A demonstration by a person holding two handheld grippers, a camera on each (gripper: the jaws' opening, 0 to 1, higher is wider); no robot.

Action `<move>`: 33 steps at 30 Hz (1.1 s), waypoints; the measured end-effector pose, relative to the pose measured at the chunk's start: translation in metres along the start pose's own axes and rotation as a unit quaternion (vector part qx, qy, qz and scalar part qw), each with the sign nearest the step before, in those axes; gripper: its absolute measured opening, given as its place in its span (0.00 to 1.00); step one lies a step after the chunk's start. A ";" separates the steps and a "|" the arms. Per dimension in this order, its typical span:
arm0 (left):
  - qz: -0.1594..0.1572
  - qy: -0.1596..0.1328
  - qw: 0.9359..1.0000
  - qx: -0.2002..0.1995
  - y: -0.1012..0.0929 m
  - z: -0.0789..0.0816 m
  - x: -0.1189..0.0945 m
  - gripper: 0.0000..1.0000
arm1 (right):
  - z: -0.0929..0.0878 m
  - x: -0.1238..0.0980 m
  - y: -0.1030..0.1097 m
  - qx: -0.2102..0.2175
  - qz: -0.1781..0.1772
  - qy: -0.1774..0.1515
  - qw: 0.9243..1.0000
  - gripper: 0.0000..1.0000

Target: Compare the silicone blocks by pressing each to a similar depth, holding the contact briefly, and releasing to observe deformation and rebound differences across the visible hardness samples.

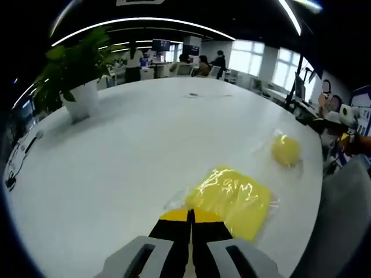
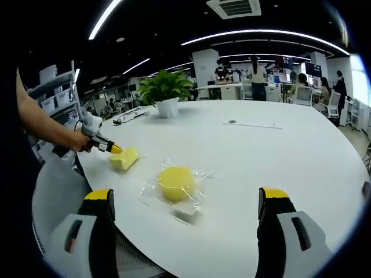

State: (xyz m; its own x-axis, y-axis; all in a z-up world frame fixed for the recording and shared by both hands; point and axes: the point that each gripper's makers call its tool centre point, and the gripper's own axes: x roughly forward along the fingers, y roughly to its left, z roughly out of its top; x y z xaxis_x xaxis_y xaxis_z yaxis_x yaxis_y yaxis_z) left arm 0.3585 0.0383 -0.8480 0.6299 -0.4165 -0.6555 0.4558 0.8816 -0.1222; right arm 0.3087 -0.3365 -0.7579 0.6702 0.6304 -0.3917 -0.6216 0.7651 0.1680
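We see the left gripper with fingers clenched, tips touching the near edge of the yellow square block in its wrapper on the white worktop. The right gripper hangs released, the round yellow block just beyond it.

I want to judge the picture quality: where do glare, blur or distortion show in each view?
Left gripper view: ceiling light glares off the plastic wrap on the yellow block; the table edge bows from fisheye; the far office is soft. Right gripper view: the wrap around the round block glints faintly; ceiling strips curve; the plant is sharp.
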 end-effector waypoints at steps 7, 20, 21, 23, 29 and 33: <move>0.016 0.002 0.999 0.029 0.002 0.001 -0.001 0.02 | 0.005 0.005 0.000 0.004 0.002 -0.008 1.000 0.96; 0.018 -0.178 0.984 -0.029 0.013 0.097 -0.076 1.00 | 0.029 0.011 -0.003 0.005 0.014 -0.027 1.000 0.96; 0.007 -0.181 0.983 -0.025 0.007 0.098 -0.084 1.00 | 0.030 0.011 -0.002 0.004 0.013 -0.025 1.000 0.97; 0.003 -0.183 0.983 -0.007 0.003 0.096 -0.091 1.00 | 0.030 0.012 -0.003 0.002 0.015 -0.021 1.000 0.97; 0.004 -0.185 0.983 0.012 -0.004 0.079 -0.110 1.00 | 0.027 0.013 0.006 -0.013 0.033 -0.004 0.999 0.97; -0.007 -0.179 0.984 0.002 -0.018 0.056 -0.113 1.00 | 0.027 0.012 0.008 -0.009 0.039 -0.008 0.999 0.97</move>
State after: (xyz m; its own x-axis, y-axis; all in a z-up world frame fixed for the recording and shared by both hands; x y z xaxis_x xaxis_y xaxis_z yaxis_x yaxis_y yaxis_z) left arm 0.3142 0.0569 -0.7300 0.8045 -0.4802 -0.3497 0.4678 0.8749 -0.1252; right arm 0.3227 -0.3193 -0.7370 0.6265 0.6897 -0.3629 -0.6792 0.7116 0.1799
